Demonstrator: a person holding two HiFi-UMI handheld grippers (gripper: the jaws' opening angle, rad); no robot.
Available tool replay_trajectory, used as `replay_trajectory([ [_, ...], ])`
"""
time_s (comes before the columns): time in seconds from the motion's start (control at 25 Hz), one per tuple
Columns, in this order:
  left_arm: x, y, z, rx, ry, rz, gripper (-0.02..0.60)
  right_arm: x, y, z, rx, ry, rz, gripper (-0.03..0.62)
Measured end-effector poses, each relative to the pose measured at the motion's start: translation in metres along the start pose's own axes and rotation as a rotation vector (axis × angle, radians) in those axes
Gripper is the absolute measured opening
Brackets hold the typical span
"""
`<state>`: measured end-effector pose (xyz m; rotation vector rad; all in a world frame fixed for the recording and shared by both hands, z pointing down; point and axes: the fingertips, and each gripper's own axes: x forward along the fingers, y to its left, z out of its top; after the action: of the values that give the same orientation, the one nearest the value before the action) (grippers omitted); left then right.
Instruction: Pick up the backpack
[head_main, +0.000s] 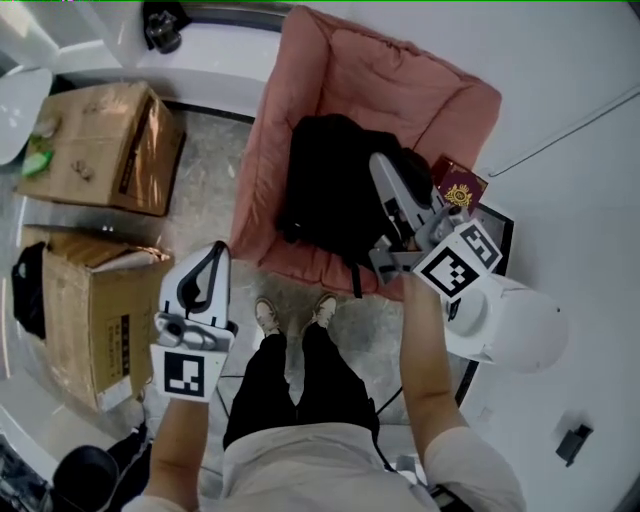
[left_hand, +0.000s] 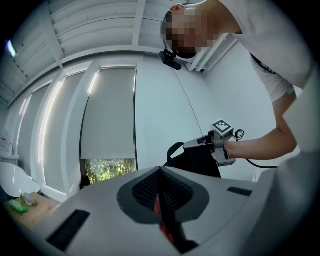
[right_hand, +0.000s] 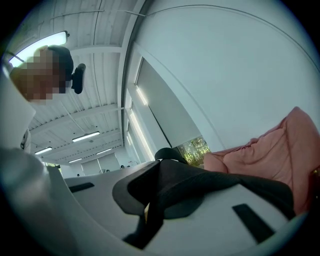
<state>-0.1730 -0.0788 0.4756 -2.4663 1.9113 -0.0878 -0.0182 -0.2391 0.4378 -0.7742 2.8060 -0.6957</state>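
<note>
A black backpack (head_main: 330, 190) lies on a pink cushioned seat (head_main: 400, 80) in the head view. My right gripper (head_main: 380, 165) reaches over its right side and is shut on a black backpack strap (right_hand: 200, 180), which runs out from between the jaws in the right gripper view. The left gripper view shows the backpack (left_hand: 197, 160) hanging dark below the right gripper (left_hand: 197, 143). My left gripper (head_main: 217, 250) is held apart, left of the seat above the floor. Its jaws (left_hand: 160, 172) meet with nothing between them.
Two cardboard boxes (head_main: 105, 145) (head_main: 95, 320) stand on the left. A white round stool (head_main: 510, 320) is beside my right arm, with a red booklet (head_main: 460, 188) just behind it. My own legs and shoes (head_main: 295, 315) stand at the seat's front edge.
</note>
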Motion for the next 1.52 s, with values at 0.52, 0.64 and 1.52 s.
replay_trajectory([
  [0.52,-0.002,0.016,0.079,0.010,-0.132,-0.035,0.011,-0.017,0.067,0.078,-0.124,-0.075,-0.034,0.029],
  [0.64,-0.005,0.015,0.094,0.017,-0.158,-0.043,0.011,-0.023,0.076,0.089,-0.141,-0.089,-0.056,0.029],
  [1.52,-0.043,0.037,0.162,0.051,-0.278,-0.026,0.011,-0.105,0.120,0.173,-0.273,-0.201,-0.210,0.028],
])
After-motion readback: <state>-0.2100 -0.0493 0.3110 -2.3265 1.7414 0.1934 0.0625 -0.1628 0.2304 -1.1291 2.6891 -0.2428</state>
